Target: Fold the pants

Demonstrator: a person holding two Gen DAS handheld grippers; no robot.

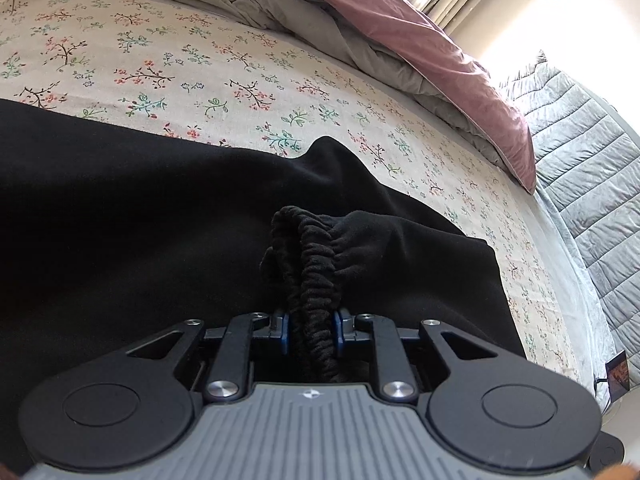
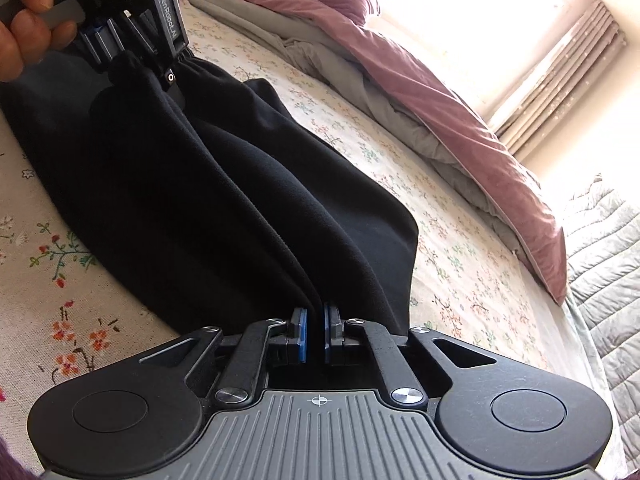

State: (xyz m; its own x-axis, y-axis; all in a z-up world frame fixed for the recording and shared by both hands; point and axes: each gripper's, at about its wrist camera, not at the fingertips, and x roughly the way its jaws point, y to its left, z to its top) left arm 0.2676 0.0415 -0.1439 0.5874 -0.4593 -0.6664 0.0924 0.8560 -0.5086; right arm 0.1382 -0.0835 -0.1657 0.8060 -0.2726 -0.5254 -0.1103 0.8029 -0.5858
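Matt black fleece pants [image 2: 224,184] with a ruched elastic waistband [image 1: 316,264] lie on a floral cotton sheet [image 1: 168,68]; matt plastic gripper [image 2: 315,328].

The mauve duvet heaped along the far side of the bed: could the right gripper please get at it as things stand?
Probably not yet. The right gripper is shut on the black fleece pants, which the left gripper also holds. The floral bedsheet towards the mauve duvet lies bare.

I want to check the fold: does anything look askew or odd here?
Nothing looks damaged. The black fleece pants hang in uneven folds between the left gripper, clamped on the bunched elastic waistband, and the right gripper, so they do not lie flat.
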